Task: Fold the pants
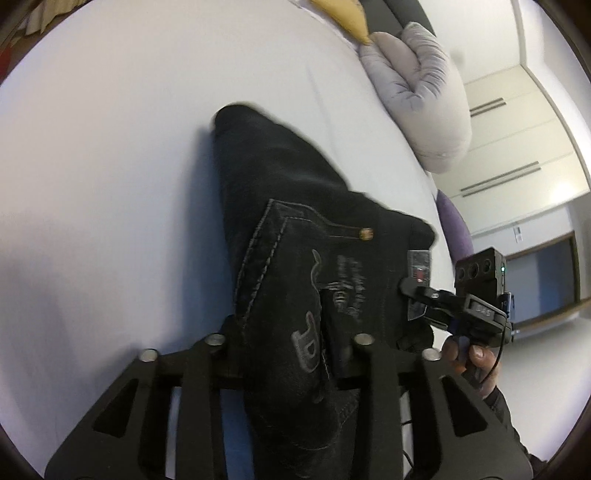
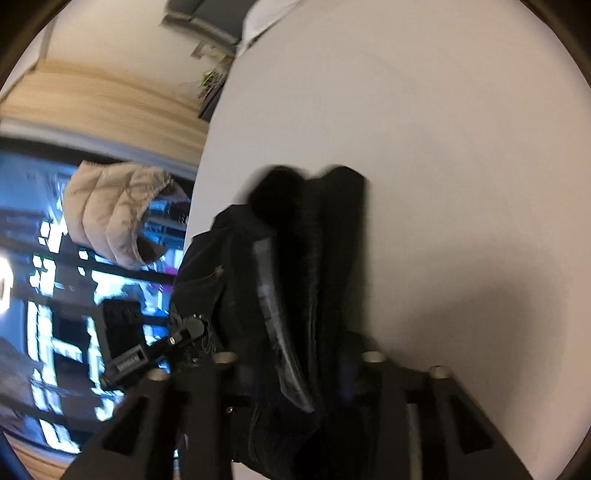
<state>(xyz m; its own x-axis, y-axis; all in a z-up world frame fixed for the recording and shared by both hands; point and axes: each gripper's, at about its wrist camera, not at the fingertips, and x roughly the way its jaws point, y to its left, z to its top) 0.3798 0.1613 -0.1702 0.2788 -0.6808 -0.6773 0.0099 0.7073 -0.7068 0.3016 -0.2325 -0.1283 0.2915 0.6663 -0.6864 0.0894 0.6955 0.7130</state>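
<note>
Left wrist view: left tool (image 1: 291,341) grips the black pants (image 1: 295,229), which run to 12 o'clock across the white bed (image 1: 110,166) — a fold mid-carry, I judge. Pillow (image 1: 417,96) at 1 o'clock, well apart.

Right wrist view: right tool (image 2: 299,356) clamps the waist end; next, lay it flat — nothing blocks.

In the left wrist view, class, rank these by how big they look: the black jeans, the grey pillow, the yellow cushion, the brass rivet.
1. Black jeans, though nearness to the camera inflates them.
2. Grey pillow.
3. Yellow cushion, cut off by the frame, so unsure.
4. Brass rivet.
</note>
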